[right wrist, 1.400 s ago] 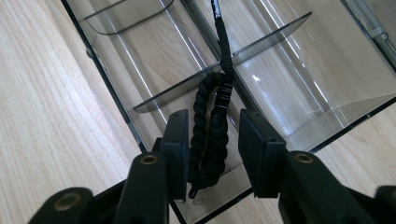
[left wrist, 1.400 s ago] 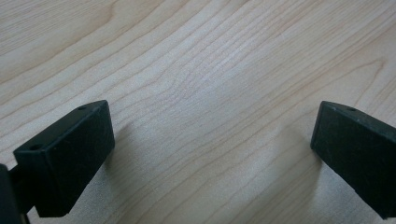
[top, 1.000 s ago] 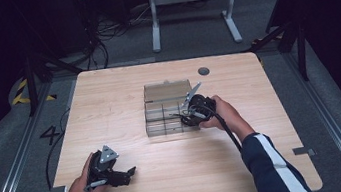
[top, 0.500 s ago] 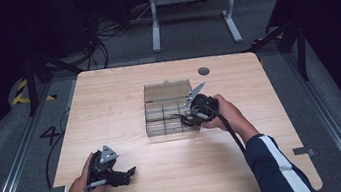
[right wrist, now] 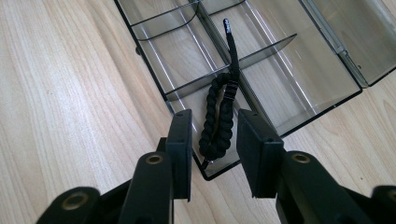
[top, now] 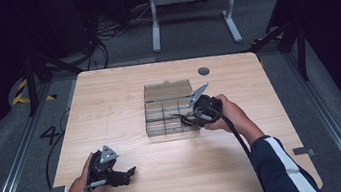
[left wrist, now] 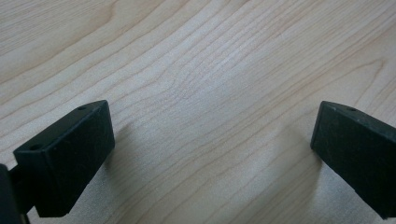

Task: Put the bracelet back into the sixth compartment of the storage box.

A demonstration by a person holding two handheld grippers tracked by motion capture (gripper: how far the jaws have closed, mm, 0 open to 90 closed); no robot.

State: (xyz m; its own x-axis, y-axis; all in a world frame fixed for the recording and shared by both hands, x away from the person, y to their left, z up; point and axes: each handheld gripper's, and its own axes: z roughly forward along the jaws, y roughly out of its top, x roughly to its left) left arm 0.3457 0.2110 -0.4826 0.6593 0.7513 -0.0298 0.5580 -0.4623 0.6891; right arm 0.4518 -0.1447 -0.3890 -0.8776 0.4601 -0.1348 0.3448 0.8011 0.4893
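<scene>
A clear smoky plastic organiser box (top: 162, 126) with divided compartments lies at the table's middle, its lid (top: 167, 90) folded open at the back. In the right gripper view, a black braided cord (right wrist: 219, 107) with a thin tail lies in the box (right wrist: 154, 60), in the corner compartment and over a divider. My right gripper (right wrist: 215, 116) (top: 185, 119) hovers at the box's right near corner. Its jaws stand slightly apart on either side of the cord, with narrow gaps showing. My left gripper (top: 129, 173) (left wrist: 212, 140) rests wide open over bare wood near the front left.
The wooden table (top: 108, 99) has a round dark grommet (top: 203, 71) at the back right. Cables trail from both grippers toward the front edge. Dark floor, a desk frame (top: 192, 12) and cables lie beyond the table.
The right hand has shifted very slightly toward the near right at the box corner. The left hand and gripper have stayed put.
</scene>
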